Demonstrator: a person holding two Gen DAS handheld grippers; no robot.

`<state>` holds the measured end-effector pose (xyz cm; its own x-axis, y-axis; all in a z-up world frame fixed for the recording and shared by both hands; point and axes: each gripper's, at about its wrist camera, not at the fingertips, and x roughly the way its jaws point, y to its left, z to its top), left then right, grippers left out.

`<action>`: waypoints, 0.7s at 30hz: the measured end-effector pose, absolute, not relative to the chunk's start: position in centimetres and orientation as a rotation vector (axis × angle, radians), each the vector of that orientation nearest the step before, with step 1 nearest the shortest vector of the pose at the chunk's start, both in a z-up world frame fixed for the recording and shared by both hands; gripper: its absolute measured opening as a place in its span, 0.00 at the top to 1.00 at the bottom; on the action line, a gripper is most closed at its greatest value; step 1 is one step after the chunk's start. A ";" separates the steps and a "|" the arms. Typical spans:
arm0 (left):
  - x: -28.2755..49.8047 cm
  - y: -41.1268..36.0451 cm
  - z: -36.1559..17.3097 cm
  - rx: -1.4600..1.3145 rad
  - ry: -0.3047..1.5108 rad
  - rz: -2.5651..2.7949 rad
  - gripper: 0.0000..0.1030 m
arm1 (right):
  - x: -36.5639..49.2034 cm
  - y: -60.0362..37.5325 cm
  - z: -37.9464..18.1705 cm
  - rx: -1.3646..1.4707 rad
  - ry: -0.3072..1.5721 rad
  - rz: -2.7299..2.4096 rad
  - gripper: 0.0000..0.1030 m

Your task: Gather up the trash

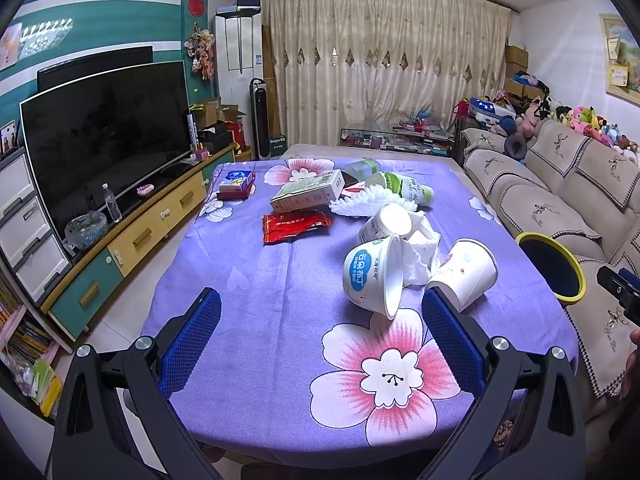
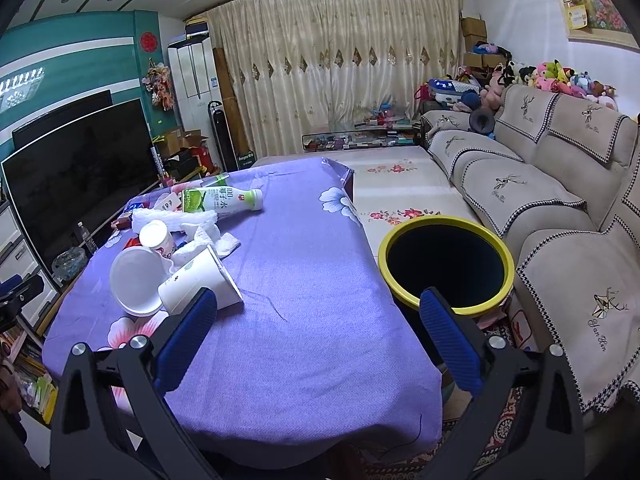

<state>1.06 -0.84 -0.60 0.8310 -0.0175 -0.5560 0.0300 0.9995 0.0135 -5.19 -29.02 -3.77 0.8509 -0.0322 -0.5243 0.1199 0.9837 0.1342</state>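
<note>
Trash lies on the purple flowered tablecloth (image 1: 256, 280): a tipped white-and-blue pudding cup (image 1: 370, 276), a tipped white paper cup (image 1: 466, 270), crumpled white tissue (image 1: 420, 252), a small white cup (image 1: 386, 226), a green-and-white bottle (image 1: 404, 186), a red packet (image 1: 294, 226) and a carton box (image 1: 308, 192). A yellow-rimmed dark bin (image 2: 446, 266) stands right of the table. My left gripper (image 1: 320, 320) is open and empty, just short of the two cups. My right gripper (image 2: 320, 322) is open and empty over the table's right edge, between the paper cup (image 2: 200, 280) and the bin.
A sofa (image 2: 540, 184) with plush toys runs along the right. A television (image 1: 104, 136) on a low cabinet stands left. A small blue box (image 1: 238, 182) sits at the table's far left. White foam netting (image 1: 362, 202) lies by the bottle.
</note>
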 end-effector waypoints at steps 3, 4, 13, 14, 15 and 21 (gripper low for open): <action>1.1 -0.9 -0.7 0.024 0.592 -0.027 0.04 | -5.2 -29.0 -3.7 0.165 0.548 -0.082 0.06; 1.2 -1.0 -0.8 0.025 0.593 -0.026 0.04 | -5.1 -29.0 -3.8 0.165 0.548 -0.082 0.06; 1.2 -1.2 -1.1 0.024 0.601 -0.028 0.04 | -5.0 -29.0 -4.1 0.167 0.553 -0.080 0.06; 1.3 -1.1 -1.1 0.024 0.602 -0.028 0.04 | -5.0 -29.0 -4.1 0.168 0.555 -0.080 0.06; 1.3 -1.2 -1.2 0.023 0.604 -0.027 0.04 | -4.9 -28.9 -4.2 0.167 0.556 -0.078 0.06; 1.3 -1.0 -1.1 0.023 0.614 -0.029 0.04 | -4.8 -29.0 -4.4 0.169 0.564 -0.077 0.06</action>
<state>1.31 -1.03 -1.12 0.8172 -0.0206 -0.5759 0.0341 0.9993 0.0127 -4.85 -29.04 -4.38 0.8427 -0.0262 -0.5377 0.1186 0.9833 0.1379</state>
